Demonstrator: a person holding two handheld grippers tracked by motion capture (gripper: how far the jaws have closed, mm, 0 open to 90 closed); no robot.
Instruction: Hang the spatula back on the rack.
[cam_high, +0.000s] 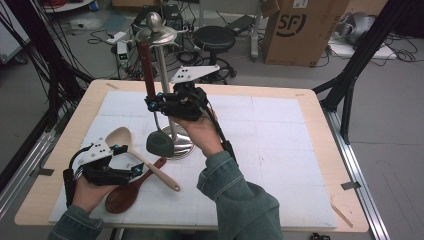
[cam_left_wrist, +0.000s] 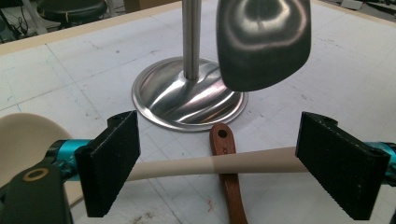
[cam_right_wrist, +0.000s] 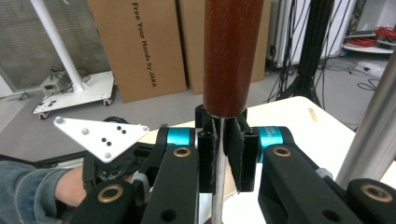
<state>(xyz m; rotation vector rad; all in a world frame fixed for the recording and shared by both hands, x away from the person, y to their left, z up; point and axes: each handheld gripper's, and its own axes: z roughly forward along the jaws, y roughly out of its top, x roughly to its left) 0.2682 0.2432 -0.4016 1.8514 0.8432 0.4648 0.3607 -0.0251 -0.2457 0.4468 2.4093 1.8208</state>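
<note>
- Right hand-held gripper (cam_high: 152, 103): clenched on the thin metal shank of the spatula (cam_high: 159, 144), just below its dark red-brown wooden handle (cam_high: 146, 70). The right gripper view shows the two pads pressed flat against the shank from either side. Holding at the shank rather than the thicker handle probably gives a firmer, non-slipping hold, and keeps the tool upright beside the rack (cam_high: 165, 85).
- Spatula: hangs vertically, its handle top up near the rack's hooks, its grey blade low, just above the rack's round steel base (cam_left_wrist: 187, 100). Whether the handle end is hooked on the rack I cannot tell. The blade is broad, rounded at the corners and dull-polished.
- Left hand-held gripper (cam_high: 126, 159): released, jaws spread wide, one on each side of the pale spoon (cam_high: 145, 160), not touching it. It looks staged for a grasp on the spoon's handle.
- Pale spoon: lies on the tabletop (cam_high: 280, 150), bowl to the left, its handle crossing over the handle of the dark spoon (cam_high: 131, 190).
- Dark spoon: flat on the tabletop, reddish wood, with a hanging hole at its handle end near the rack's base.
</note>
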